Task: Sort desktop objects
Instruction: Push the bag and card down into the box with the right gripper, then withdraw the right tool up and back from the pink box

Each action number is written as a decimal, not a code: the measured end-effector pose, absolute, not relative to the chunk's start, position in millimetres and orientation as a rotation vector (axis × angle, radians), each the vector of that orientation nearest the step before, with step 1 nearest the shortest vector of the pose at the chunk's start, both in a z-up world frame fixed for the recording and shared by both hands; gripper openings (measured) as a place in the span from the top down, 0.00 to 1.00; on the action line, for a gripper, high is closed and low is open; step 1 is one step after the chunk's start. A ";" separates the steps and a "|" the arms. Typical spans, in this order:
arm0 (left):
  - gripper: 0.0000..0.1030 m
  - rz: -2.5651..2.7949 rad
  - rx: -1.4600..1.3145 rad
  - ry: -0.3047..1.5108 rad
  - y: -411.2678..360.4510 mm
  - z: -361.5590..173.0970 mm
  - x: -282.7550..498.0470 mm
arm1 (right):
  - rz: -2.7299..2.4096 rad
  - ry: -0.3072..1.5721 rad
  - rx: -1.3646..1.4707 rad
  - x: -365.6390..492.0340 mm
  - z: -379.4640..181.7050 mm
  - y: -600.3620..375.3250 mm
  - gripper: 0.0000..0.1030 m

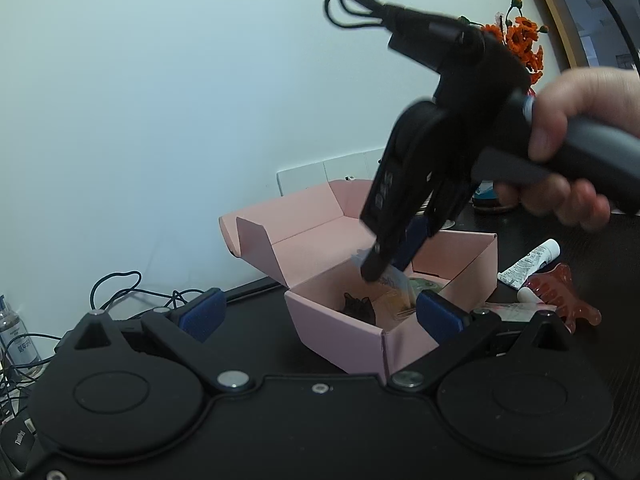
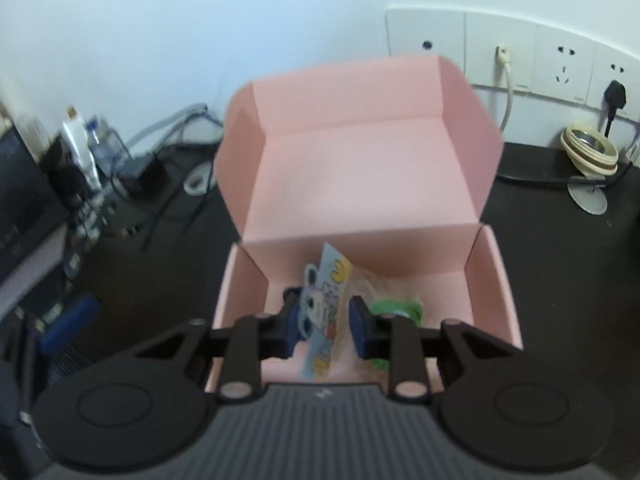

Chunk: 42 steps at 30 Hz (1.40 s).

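Note:
An open pink cardboard box (image 1: 340, 332) (image 2: 360, 184) stands on the black desk with its lid tilted back. My right gripper (image 1: 390, 266) (image 2: 326, 330), held by a hand (image 1: 568, 132), points down into the box. A flat packet with a cartoon print (image 2: 326, 312) (image 1: 394, 280) stands between its blue pads, which are apart and do not press on it. A green item (image 2: 394, 308) and a black item (image 1: 358, 308) lie in the box. My left gripper (image 1: 320, 316) is wide open and holds nothing, just in front of the box's near corner.
A red hair claw (image 1: 560, 296) and a white tube (image 1: 528, 260) lie on the desk right of the box. Orange flowers (image 1: 524, 44) stand behind. Wall sockets (image 2: 520, 56), a round jar (image 2: 588, 152), cables (image 1: 120, 288) and a bottle (image 1: 12, 332) line the back and left.

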<state>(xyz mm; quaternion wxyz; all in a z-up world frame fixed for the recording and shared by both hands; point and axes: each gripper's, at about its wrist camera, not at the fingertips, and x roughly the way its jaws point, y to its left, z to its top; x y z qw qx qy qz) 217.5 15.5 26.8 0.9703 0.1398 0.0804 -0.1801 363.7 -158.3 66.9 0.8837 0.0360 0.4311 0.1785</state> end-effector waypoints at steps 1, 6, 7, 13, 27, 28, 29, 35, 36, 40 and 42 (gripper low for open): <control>0.00 -0.363 0.280 0.164 15.9 26.9 217.8 | 0.371 0.894 0.083 364.3 68.8 -161.5 0.74; 0.00 -0.363 0.276 0.167 16.6 27.3 218.7 | 0.349 0.902 0.080 367.4 64.2 -168.2 0.74; 0.00 -0.363 0.278 0.167 16.4 27.2 218.6 | 0.340 0.903 0.080 367.7 62.5 -169.2 0.74; 0.00 -0.365 0.279 0.170 16.5 27.1 218.9 | 0.358 0.833 0.170 365.7 74.1 -181.5 0.74; 0.00 -0.368 0.279 0.174 16.7 26.4 220.3 | 0.302 0.956 0.021 379.9 37.6 -160.4 0.90; 0.00 -0.368 0.279 0.173 16.7 26.5 220.3 | 0.303 0.962 0.007 380.3 34.8 -157.7 0.90; 0.00 -0.368 0.279 0.171 16.8 26.5 220.0 | 0.303 0.965 -0.003 380.6 33.4 -155.8 0.90; 0.00 -0.384 0.286 0.178 15.1 25.8 220.6 | 0.298 0.954 -0.014 377.3 31.4 -155.0 0.90; 0.00 -0.387 0.285 0.181 14.9 25.7 221.0 | 0.296 0.950 -0.021 375.6 31.1 -154.4 0.90; 0.00 -0.400 0.261 0.186 18.4 26.4 222.2 | 0.285 0.937 -0.034 372.1 30.4 -152.7 0.90; 0.00 -0.407 0.248 0.186 20.5 26.8 222.5 | 0.285 0.930 -0.030 371.2 31.4 -152.4 0.89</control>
